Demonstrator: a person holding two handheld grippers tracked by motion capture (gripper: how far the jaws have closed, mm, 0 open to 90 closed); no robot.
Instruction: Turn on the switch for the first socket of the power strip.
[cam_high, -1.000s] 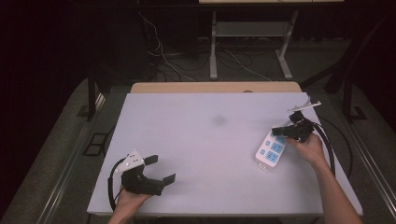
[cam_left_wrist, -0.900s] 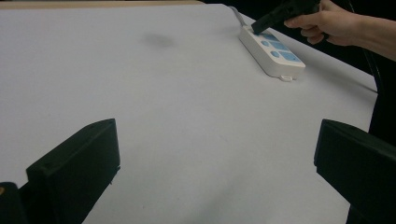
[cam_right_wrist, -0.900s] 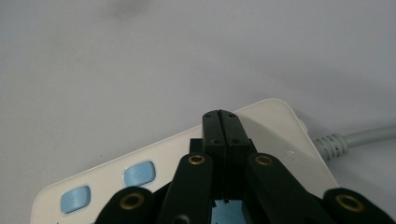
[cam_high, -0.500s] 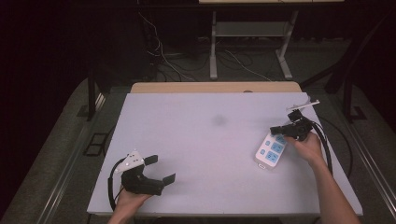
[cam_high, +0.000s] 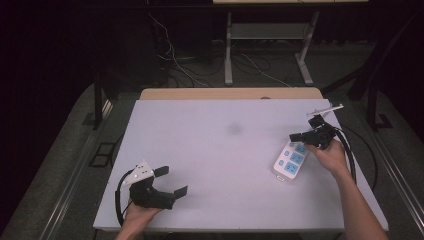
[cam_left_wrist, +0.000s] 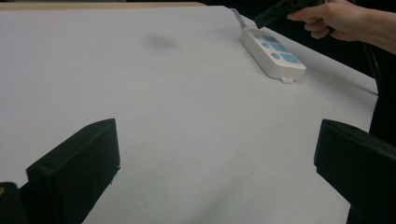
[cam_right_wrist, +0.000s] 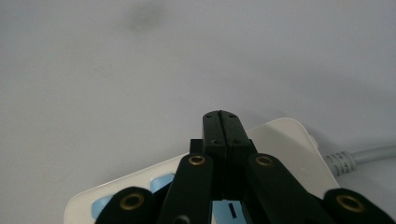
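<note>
The setting is a lab or recording studio, not a home. A plain pale grey rectangular surface stands in a dim room with dark surroundings and grey carpeted floor. Loose black and white cables trail across the floor behind it. A white metal frame of a second table stands at the back. Black stand legs flank the surface on both sides.

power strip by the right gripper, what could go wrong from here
The power strip lies near the table's right edge, so a sideways push from the shut right gripper above it could slide it off. The jaws are closed with nothing between them, so they cannot grip it. The left gripper, open, is too far away to steady it.
</note>
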